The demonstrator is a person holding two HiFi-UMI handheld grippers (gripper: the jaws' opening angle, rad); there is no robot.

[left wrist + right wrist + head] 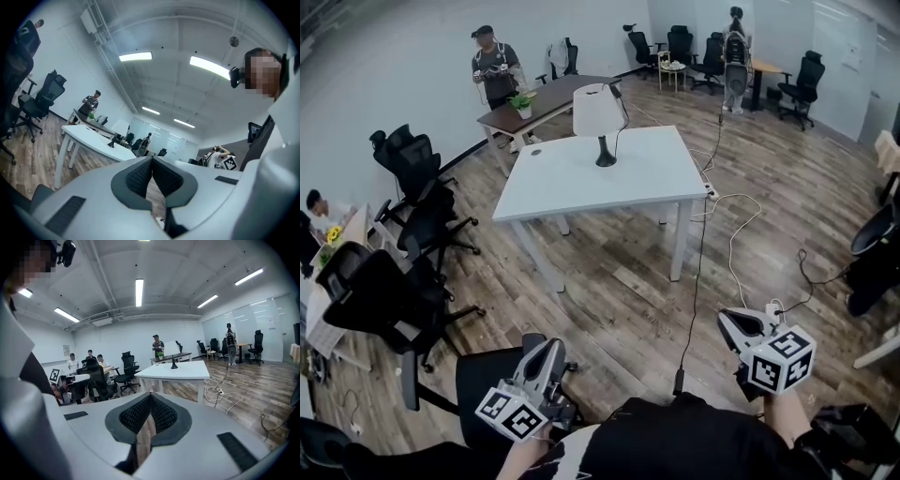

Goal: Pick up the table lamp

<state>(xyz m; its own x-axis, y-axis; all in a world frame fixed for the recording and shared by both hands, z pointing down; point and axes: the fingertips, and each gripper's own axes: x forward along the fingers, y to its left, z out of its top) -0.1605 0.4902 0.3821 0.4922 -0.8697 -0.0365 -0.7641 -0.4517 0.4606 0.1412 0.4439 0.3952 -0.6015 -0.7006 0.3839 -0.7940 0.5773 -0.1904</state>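
The table lamp (597,112) has a white shade and a black stem and base. It stands upright near the far edge of the white table (581,187), several steps ahead of me. Both grippers are held low near my body, far from the lamp. My left gripper (553,347) is shut with nothing between its pads, and so is my right gripper (725,320). In the left gripper view the lamp (112,143) is small beyond the shut left gripper (152,161). In the right gripper view the lamp (174,363) stands on the table (183,371) past the shut right gripper (150,397).
Black office chairs (412,169) crowd the left side. A brown desk (546,101) with a potted plant stands behind the white table, with a person (495,67) at it. Cables (731,234) and a power strip (711,192) lie on the wooden floor at the right.
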